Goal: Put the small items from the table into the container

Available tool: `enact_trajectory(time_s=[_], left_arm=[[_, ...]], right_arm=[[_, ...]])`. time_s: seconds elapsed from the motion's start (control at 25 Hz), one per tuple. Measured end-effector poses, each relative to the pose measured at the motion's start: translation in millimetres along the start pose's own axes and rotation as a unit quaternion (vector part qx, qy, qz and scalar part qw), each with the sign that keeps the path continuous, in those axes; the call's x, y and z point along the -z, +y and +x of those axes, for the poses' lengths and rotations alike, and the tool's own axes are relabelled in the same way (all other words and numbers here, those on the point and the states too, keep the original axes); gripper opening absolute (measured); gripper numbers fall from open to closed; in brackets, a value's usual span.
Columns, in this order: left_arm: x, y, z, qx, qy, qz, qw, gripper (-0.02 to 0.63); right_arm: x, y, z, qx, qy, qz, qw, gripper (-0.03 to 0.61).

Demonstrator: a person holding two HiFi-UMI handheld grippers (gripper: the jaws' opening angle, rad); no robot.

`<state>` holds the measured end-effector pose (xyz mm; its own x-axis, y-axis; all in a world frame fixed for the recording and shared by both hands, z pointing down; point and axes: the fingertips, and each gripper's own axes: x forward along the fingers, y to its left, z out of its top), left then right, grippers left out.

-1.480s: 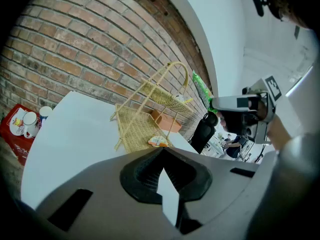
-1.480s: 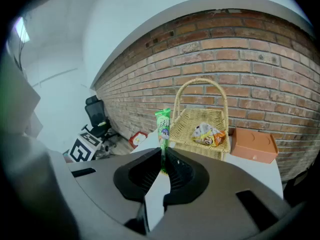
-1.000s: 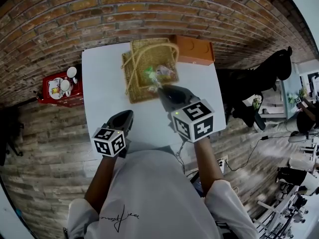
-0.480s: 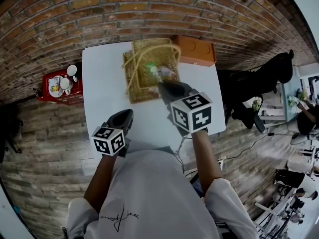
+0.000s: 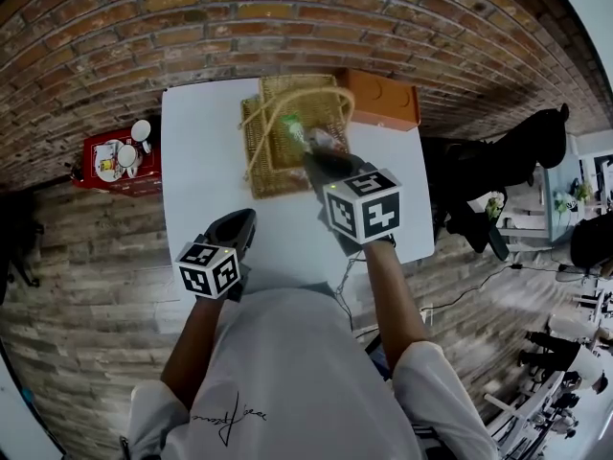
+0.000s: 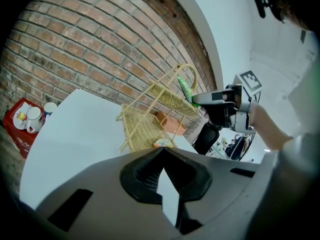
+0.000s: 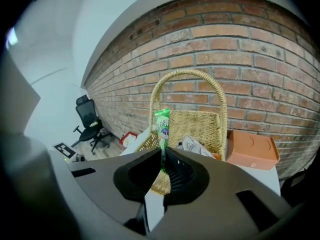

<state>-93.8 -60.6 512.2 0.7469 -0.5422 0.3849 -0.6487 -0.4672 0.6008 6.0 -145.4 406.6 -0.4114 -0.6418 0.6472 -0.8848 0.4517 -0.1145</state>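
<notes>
Green packet [image 7: 162, 124], tan woven basket [image 7: 200, 124], orange box [image 7: 251, 151], white table [image 5: 196, 180], red brick wall [image 7: 240, 49].

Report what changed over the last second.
The right gripper, shut on the green packet throughout, moved away from the person, carrying the packet farther over the wicker basket. Nothing was picked up or released. The left gripper, shut and empty, stayed put over the table; basket and orange box did not move.
</notes>
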Motion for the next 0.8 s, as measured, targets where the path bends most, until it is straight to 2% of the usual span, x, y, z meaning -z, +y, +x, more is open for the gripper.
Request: enact_trajectory(time_s=[0.36,0.56,0.68,0.8], left_arm=[[-1.0,1.2,0.4,-0.003,-0.002,-0.003,1.0,0.009],[-1.5,2.0,0.3,-0.005,-0.002,-0.004,1.0,0.009],[-1.8,1.9,0.2,-0.005,-0.003,-0.004,1.0,0.009],[-1.6,1.7,0.1,-0.005,-0.003,-0.004,1.0,0.009]], right_arm=[[1.1,-2.7,4.4,0.006,0.0,0.001,1.0,0.04],[-0.2,2.4,4.8,-0.006,-0.002,-0.007,1.0,0.042],[-0.6,2.9,3.8,-0.008,-0.006,-0.006,1.0,0.097],[-1.3,2.4,1.0,-0.006,-0.013,-0.003,1.0,0.109]])
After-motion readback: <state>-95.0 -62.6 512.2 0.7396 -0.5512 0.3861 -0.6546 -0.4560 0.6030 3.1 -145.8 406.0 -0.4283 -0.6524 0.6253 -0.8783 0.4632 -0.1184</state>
